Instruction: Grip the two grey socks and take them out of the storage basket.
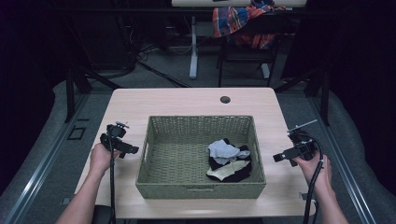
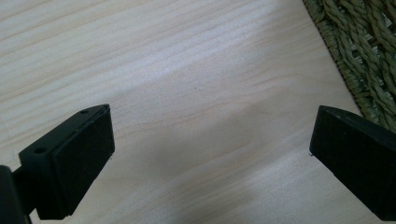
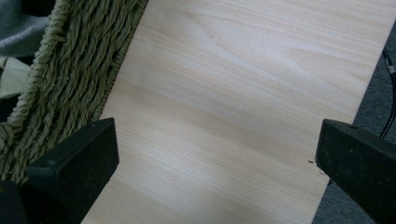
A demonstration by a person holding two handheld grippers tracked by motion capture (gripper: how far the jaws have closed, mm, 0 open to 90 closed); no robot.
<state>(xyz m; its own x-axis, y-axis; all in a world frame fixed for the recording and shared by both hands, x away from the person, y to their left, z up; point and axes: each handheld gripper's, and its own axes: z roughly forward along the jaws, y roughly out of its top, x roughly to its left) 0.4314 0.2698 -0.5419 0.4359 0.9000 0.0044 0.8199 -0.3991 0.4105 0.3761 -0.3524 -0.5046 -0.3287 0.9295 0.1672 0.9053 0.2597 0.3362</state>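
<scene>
One basket (image 1: 201, 186), two tongs (image 1: 133, 150) (image 1: 278, 157)

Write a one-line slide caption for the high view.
Open left gripper and right gripper flank a woven basket holding crumpled clothes on a wooden table.

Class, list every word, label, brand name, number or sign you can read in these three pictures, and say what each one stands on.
None: no readable text in any view.
The basket, the clothes in it, the table and both grippers, left and right, carry no visible lettering.
The plaid cloth at the far back shows only a pattern.
</scene>
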